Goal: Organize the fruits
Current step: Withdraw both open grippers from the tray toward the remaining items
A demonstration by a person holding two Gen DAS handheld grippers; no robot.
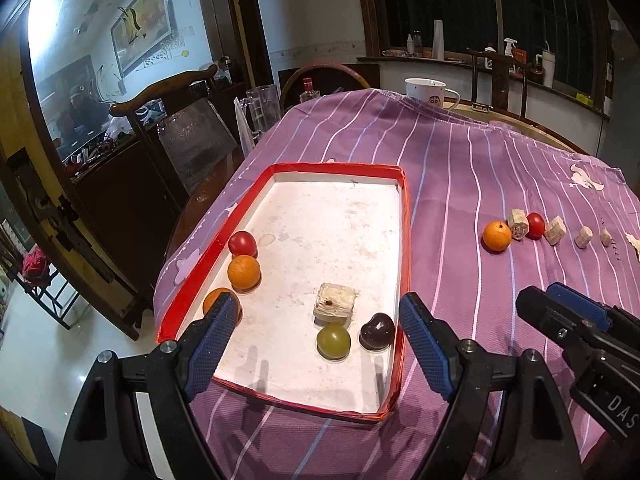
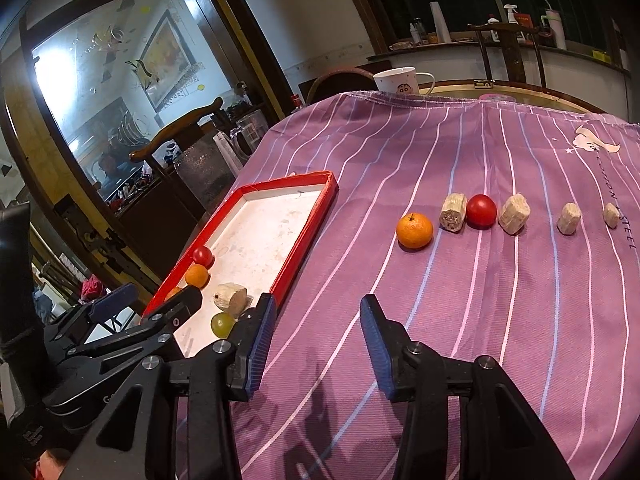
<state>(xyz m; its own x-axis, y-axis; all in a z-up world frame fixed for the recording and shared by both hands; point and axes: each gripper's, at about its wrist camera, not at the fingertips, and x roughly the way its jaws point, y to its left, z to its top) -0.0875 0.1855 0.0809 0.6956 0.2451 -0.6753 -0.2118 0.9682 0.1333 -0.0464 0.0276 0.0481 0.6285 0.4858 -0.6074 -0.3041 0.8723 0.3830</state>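
My left gripper (image 1: 316, 344) hangs over the red-rimmed tray (image 1: 405, 240), jaws apart and empty, above the green grape (image 1: 333, 341). My right gripper (image 2: 316, 344) waits, jaws apart, facing the loose orange (image 2: 414, 230) and tomato (image 2: 481, 211) at twelve o'clock on the counter (image 2: 460, 300), probably next for the tray.

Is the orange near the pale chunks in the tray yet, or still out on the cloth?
Out. The orange sits on the purple cloth, well right of the red-rimmed tray.
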